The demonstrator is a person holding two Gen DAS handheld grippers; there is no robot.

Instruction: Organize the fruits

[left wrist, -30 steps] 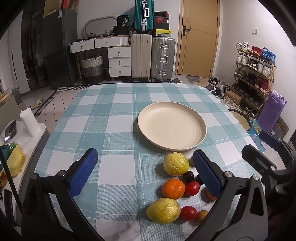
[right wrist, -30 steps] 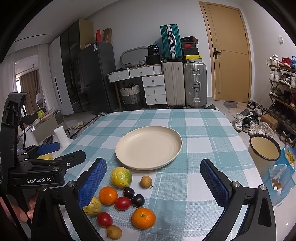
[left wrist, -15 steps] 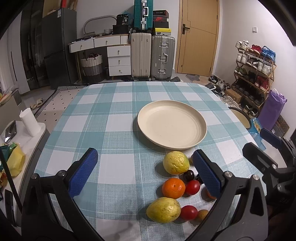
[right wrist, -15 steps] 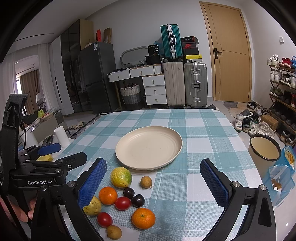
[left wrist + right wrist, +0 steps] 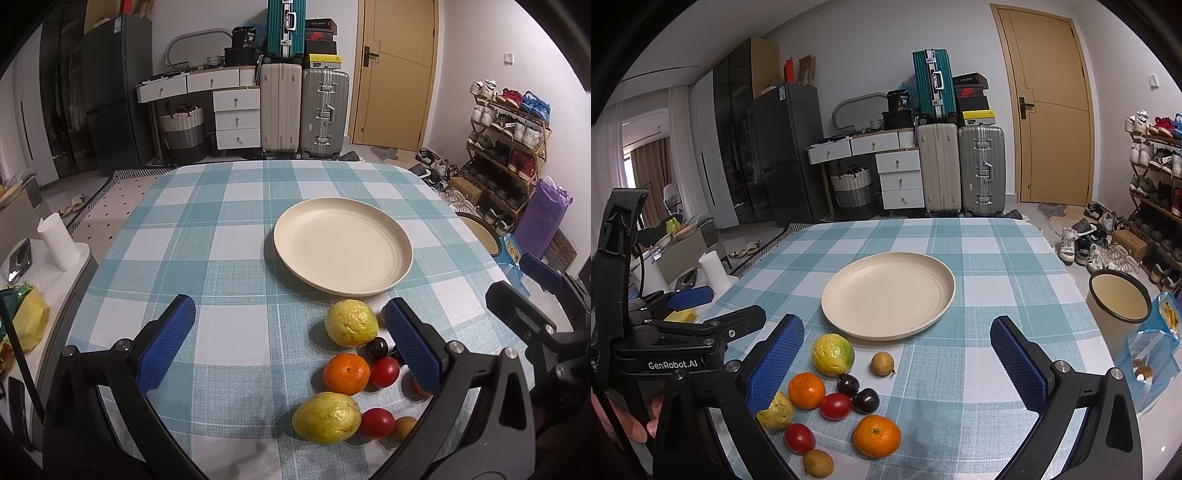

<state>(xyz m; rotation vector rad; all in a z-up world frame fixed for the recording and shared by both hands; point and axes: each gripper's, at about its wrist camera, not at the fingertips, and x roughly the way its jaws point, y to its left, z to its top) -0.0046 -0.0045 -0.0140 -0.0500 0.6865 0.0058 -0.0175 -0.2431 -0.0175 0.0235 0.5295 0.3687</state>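
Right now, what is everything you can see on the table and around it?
plate: 1, cream, middle of the table, nothing on it
tablecloth: 1, teal and white check, covers the table
big yellow-green fruits: 2, near edge, left part of the pile
oranges: 2, orange, in the pile
red round fruits: 2, red, in the pile
dark round fruits: 2, near black, touching, middle of the pile
small tan fruits: 2, one beside the plate, one at the near edge
suitcases: 3, beige, silver, teal, by the door
shoe rack: 1, right wall
left gripper: 1, black, blue fingers wide apart, holding nothing
right gripper: 1, same, open over the pile
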